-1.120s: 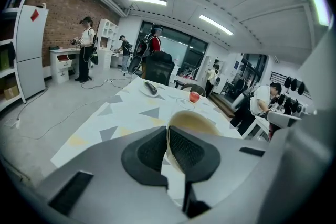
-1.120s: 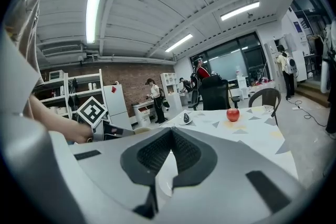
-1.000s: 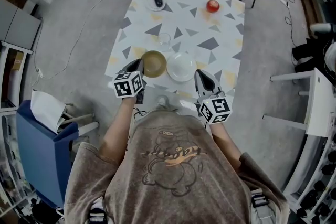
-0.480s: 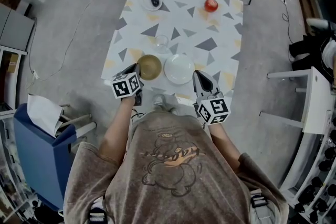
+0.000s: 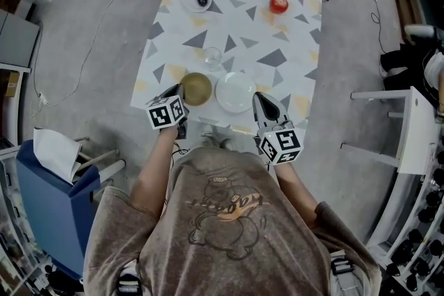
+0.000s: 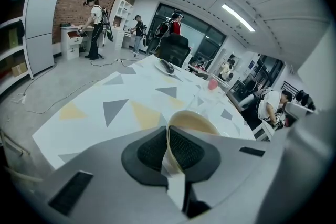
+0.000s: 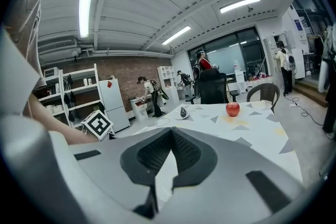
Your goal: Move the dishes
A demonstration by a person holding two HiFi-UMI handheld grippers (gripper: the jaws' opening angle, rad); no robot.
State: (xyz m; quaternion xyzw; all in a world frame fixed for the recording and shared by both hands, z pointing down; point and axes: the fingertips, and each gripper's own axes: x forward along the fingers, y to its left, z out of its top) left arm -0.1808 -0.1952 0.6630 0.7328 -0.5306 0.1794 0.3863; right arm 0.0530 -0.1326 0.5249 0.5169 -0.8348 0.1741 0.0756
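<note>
Across the table (image 5: 277,73), go slowly and keep things level. The white plate (image 5: 236,91) sits at the middle of the table's near edge and the brown bowl (image 5: 196,89) further left along that edge, and I judge the bowl likely to swing or slip, since only a thin stretch of its rim is pinched. Your left gripper (image 6: 168,139) is clamped nearly closed on that rim, while your right gripper (image 7: 170,136), jaws together at the tips, is at the table's near edge, right of middle; whether it nips the plate's rim I cannot tell.
</note>
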